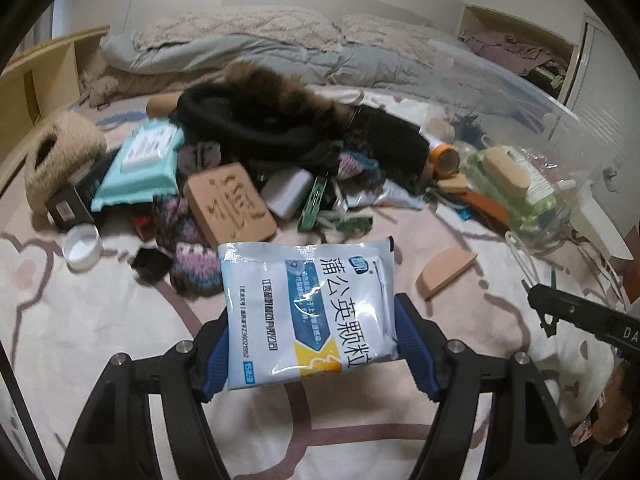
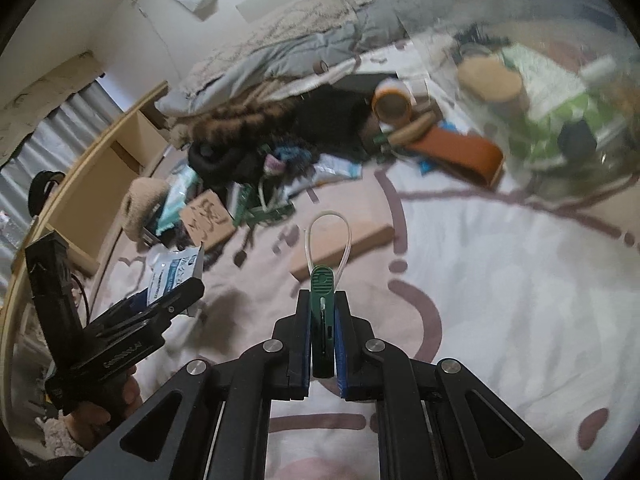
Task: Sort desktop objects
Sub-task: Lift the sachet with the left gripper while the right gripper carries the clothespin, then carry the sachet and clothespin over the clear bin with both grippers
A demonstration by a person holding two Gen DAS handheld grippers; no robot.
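Note:
My left gripper [image 1: 312,320] is shut on a pale blue medicine sachet bag [image 1: 308,312] with Chinese print, held above the patterned bedspread. In the right wrist view that left gripper [image 2: 176,292] shows at the left edge with the sachet [image 2: 176,270] sticking out of it. My right gripper [image 2: 322,312] is shut on a green clothes peg [image 2: 322,304] with a clear plastic loop [image 2: 330,236] at its top. The right gripper's tip [image 1: 544,300] enters the left wrist view at the right.
A pile of loose things lies ahead: a black fur-trimmed garment [image 1: 280,116], a teal wipes pack [image 1: 144,160], a carved wooden block [image 1: 232,208], a white jar lid [image 1: 82,246], tape roll [image 1: 444,158], wooden wedge [image 1: 446,270]. A clear plastic bin [image 1: 532,148] holding items stands right.

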